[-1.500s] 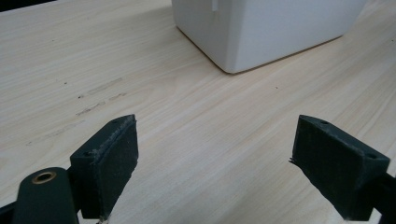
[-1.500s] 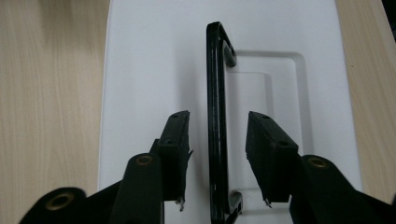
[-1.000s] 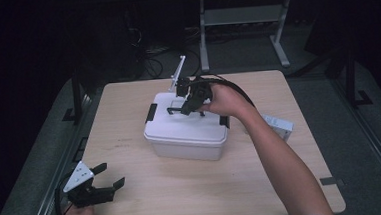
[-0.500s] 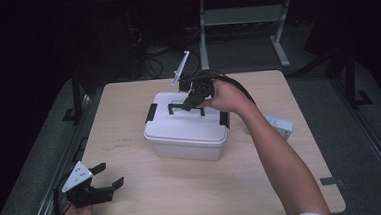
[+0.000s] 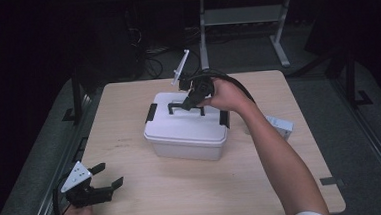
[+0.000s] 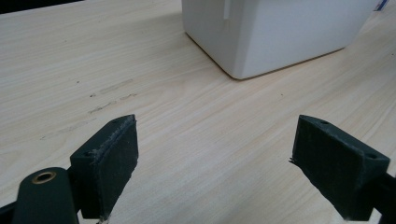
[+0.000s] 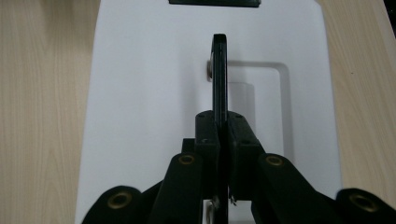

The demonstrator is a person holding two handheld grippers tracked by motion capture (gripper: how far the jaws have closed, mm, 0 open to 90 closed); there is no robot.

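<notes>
Table (image 5: 193,187) first: I see it carrying a white lidded box (image 5: 187,132) near its middle, with a small white object (image 5: 280,126) lying off to the box's right, partly behind my right forearm. Both black side latches, the left one (image 5: 150,112) and the right one (image 5: 223,118), look folded against the box, though I cannot tell from here whether they are locked. The lid sits flat on the box and nothing has lifted off the table, so I judge the work to be at its start: the grasp is made, the carry or the lift is still to do. My right gripper (image 5: 190,104) reaches over the lid, and in the right gripper view its fingers (image 7: 208,135) are pressed together on the thin black handle (image 7: 219,74), which stands upright out of its recess in the lid. My left gripper (image 5: 103,182) rests low at the near left corner of the table, well apart from the box; in the left gripper view its fingers (image 6: 112,163) stand wide apart with only bare wood between them, and the box's corner lies ahead. What remains, as I read it, is raising the box by that handle, or bringing the left gripper in to deal with a latch.
</notes>
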